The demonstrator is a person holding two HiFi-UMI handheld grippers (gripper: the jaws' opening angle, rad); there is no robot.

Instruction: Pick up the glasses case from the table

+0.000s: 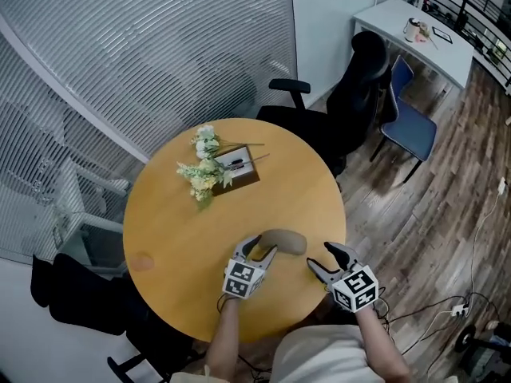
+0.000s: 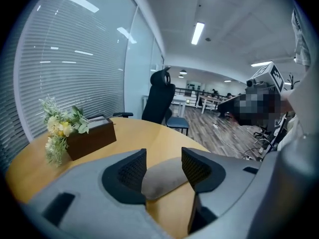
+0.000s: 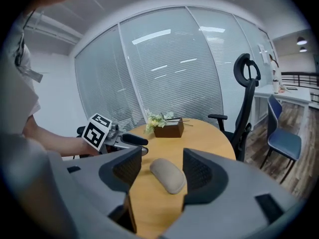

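A taupe, rounded glasses case (image 1: 286,242) lies on the round wooden table (image 1: 184,238) near its front edge. My left gripper (image 1: 262,248) stands over the case's left end. In the left gripper view the case (image 2: 162,179) lies between the jaws of that gripper (image 2: 163,163), partly hidden by them, and I see no squeeze on it. My right gripper (image 1: 321,256) hovers just right of the case, open and holding nothing. From the right gripper view the case (image 3: 168,175) lies ahead of my right gripper (image 3: 158,166), with the left gripper (image 3: 139,144) beyond it.
A dark brown box (image 1: 239,170) with pale flowers (image 1: 204,174) stands on the far side of the table. Behind the table are a black office chair (image 1: 351,94), a blue chair (image 1: 407,122) and a white desk (image 1: 415,34). A glass wall with blinds runs along the left.
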